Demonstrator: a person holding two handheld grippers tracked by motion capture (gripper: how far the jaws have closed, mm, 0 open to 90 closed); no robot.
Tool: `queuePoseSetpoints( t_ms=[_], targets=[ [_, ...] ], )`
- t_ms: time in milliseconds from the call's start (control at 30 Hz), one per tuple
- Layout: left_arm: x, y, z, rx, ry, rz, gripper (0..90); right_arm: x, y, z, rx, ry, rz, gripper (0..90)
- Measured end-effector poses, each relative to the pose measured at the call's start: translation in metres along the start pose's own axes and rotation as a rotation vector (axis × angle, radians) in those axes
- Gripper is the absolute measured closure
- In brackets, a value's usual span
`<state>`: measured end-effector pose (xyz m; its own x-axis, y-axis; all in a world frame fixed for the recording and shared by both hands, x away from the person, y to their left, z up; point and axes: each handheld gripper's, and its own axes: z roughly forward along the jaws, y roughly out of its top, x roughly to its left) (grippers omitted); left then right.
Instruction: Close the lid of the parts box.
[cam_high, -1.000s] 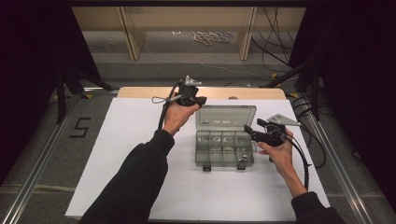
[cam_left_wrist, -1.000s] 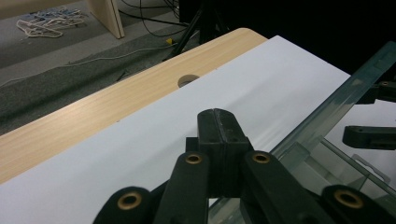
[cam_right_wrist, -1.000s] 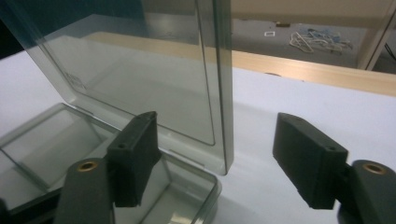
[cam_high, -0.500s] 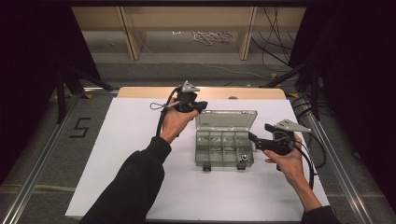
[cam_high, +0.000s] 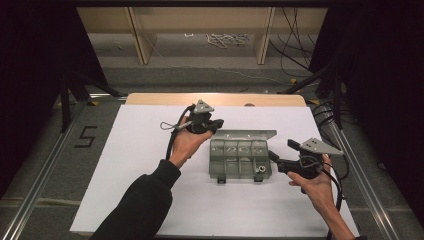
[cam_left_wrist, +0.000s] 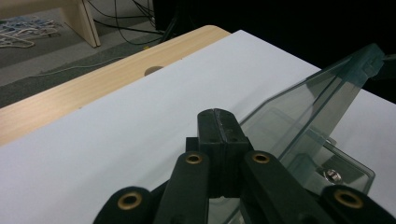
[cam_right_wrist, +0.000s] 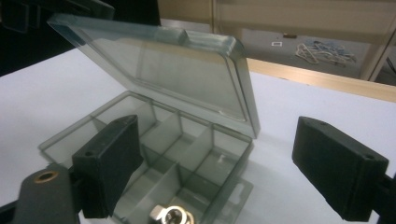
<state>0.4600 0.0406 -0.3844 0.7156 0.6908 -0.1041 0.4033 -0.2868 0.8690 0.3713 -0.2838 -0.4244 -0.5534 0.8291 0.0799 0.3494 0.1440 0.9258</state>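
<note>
High view shows me the clear box (cam_high: 240, 160) sitting on the white table (cam_high: 135, 165), a bit right of the middle, with its long side running from left to right. Its lid (cam_high: 243, 135) stands up along the far edge of the box. My right gripper (cam_high: 274, 156) is just beside the right end of the box, near the front right corner, and its jaws are wide apart. From the right gripper view I see a small metal nut (cam_right_wrist: 170, 215) in the box part closest to me, low between my two jaws. My left gripper (cam_high: 216, 123) is up by the far left corner of the lid, and its jaws are pressed together; I think they touch the lid's edge, but I can't be sure from here. So the right hand is nearer to the nut, and I judge it only needs to go forward and down a little.
</note>
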Motion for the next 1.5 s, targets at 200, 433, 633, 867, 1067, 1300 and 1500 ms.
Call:
queuePoseSetpoints(
  t_ms=[200, 433, 633, 867, 1067, 1300, 1500],
  targets=[
    [-0.011, -0.015, -0.006, -0.015, -0.019, 0.003, 89.7, 0.01, -0.001, -0.009, -0.013, -0.001, -0.017, 16.0],
    [-0.016, -0.032, -0.011, -0.026, -0.04, 0.004, 89.6, 0.016, -0.004, -0.018, -0.021, 0.02, -0.01, 16.2],
    [-0.018, -0.045, -0.013, -0.022, -0.062, 0.003, 89.6, 0.021, -0.006, -0.024, -0.022, 0.016, -0.017, 16.1],
    [-0.027, -0.06, -0.013, -0.021, -0.052, 0.033, 89.7, 0.023, -0.008, -0.027, -0.04, 0.02, -0.062, 16.1],
    [-0.033, -0.068, -0.013, -0.011, -0.061, 0.046, 89.7, 0.025, -0.01, -0.028, -0.037, 0.02, -0.064, 16.1],
    [-0.037, -0.077, -0.015, 0.009, -0.065, 0.054, 89.7, 0.028, -0.012, -0.028, -0.037, 0.025, -0.068, 16.2],
    [-0.04, -0.086, -0.013, 0.019, -0.079, 0.047, 89.7, 0.03, -0.014, -0.028, -0.029, 0.03, -0.075, 16.3]
  ],
)
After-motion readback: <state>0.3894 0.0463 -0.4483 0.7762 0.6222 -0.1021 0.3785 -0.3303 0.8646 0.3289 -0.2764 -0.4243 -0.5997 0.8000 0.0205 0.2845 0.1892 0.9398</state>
